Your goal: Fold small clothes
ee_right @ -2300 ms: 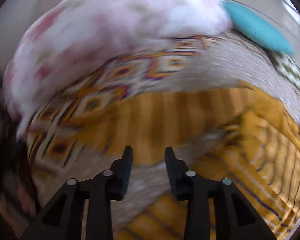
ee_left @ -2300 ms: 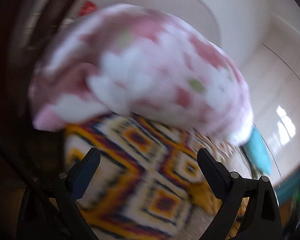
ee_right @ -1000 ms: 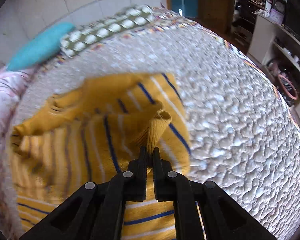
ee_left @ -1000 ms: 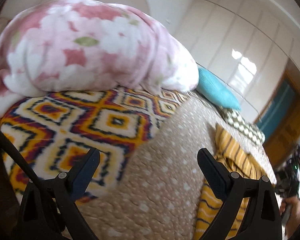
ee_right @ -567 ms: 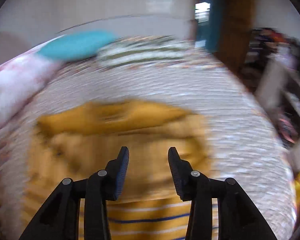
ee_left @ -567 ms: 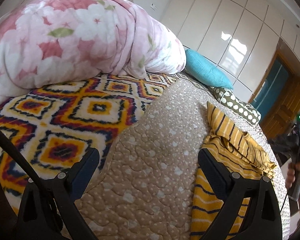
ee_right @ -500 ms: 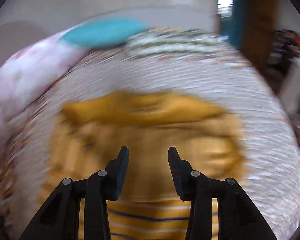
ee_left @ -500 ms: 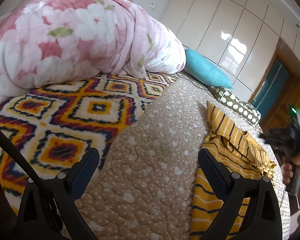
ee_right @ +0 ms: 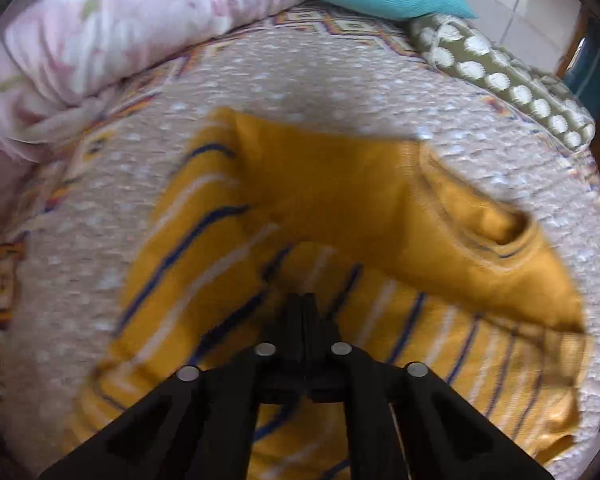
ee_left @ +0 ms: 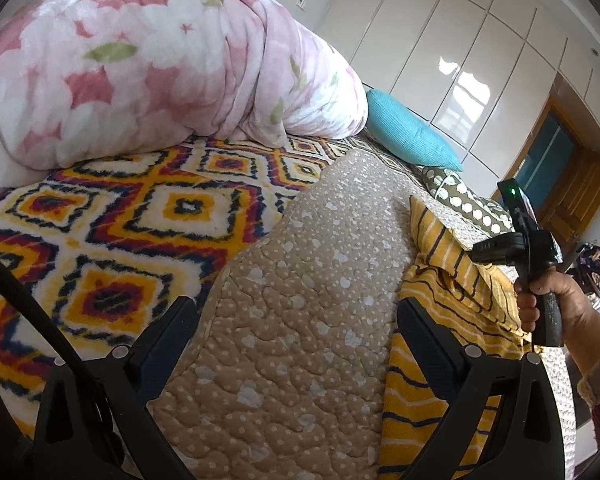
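The mustard-yellow striped sweater [ee_right: 332, 208] lies rumpled on the beige quilted bedspread [ee_right: 308, 80], toward the right and near side of the bed, with one plain yellow part, seemingly a sleeve or shoulder with its ribbed neckline, thrown across the striped body. What has just changed is the right gripper [ee_right: 303, 312]: half a second ago its jaws stood apart above the garment, and now they are pressed together low over the striped cloth in the middle of the sweater. The blur there keeps me from telling whether a pinch of fabric sits between the fingers or they have closed on nothing. If cloth is caught, this reads as the start of a fresh pull to spread or fold the piece; the folding itself looks barely begun, since the garment is bunched, not flat. The left gripper [ee_left: 296, 320] hangs with its jaws wide apart over bare bedspread, just left of the sweater's near edge and holding nothing. Farther out, the multicoloured diamond-patterned blanket [ee_left: 112, 216] covers the left of the bed, the pink floral duvet [ee_left: 148, 60] is heaped at the far left, and a teal pillow [ee_left: 408, 136] and a green dotted pillow [ee_right: 500, 76] lie along the far side.
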### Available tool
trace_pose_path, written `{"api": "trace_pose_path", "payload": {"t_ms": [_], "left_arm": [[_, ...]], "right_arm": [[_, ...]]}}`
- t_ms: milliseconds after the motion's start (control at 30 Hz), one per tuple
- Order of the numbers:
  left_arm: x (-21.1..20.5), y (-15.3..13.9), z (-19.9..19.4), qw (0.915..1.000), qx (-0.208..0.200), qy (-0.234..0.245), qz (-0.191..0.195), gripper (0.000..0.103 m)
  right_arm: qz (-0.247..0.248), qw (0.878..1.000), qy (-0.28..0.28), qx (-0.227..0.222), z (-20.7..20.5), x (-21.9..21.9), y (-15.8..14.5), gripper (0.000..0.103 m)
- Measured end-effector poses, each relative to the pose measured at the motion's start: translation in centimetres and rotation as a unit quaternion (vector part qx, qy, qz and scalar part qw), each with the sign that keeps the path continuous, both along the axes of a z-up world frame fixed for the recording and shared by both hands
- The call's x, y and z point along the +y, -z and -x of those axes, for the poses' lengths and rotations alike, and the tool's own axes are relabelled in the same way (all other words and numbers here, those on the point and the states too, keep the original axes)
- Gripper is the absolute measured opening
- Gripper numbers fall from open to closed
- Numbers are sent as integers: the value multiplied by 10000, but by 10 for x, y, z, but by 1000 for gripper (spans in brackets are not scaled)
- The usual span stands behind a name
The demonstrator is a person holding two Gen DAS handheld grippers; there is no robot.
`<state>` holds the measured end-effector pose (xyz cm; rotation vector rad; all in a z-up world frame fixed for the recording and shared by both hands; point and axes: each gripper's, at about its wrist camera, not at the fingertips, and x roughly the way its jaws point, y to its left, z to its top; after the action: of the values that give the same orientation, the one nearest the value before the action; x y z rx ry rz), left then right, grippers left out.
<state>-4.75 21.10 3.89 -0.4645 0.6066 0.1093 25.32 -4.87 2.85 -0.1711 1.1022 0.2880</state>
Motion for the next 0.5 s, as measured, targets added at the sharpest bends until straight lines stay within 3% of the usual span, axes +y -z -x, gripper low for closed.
{"api": "trace_pose_path", "payload": {"t_ms": [167, 233, 267, 333, 367, 433, 500], "left_arm": [[-7, 2, -3, 9998, 39, 89, -155, 99], [-8, 4, -6, 9997, 115, 119, -178, 99], [-8, 4, -7, 9997, 131, 125, -169, 99], [-7, 6, -9, 9997, 174, 112, -138, 99], [-7, 7, -10, 9997, 193, 112, -122, 99], [-7, 7, -10, 9996, 210, 110, -120, 99], [-8, 8, -11, 9996, 227, 87, -166, 99]], "right_arm": [[695, 9913, 914, -638, -26, -12, -11, 1], [278, 9924, 1049, -577, -31, -18, -17, 2], [-275, 9948, 932, -295, -34, -22, -18, 3], [-925, 9928, 756, 27, -31, -22, -19, 33], [-1073, 9921, 655, -36, -27, -18, -20, 39], [-1239, 9913, 433, 92, -24, -6, -16, 41], [-1460, 9875, 185, 570, -24, 11, -3, 41]]}}
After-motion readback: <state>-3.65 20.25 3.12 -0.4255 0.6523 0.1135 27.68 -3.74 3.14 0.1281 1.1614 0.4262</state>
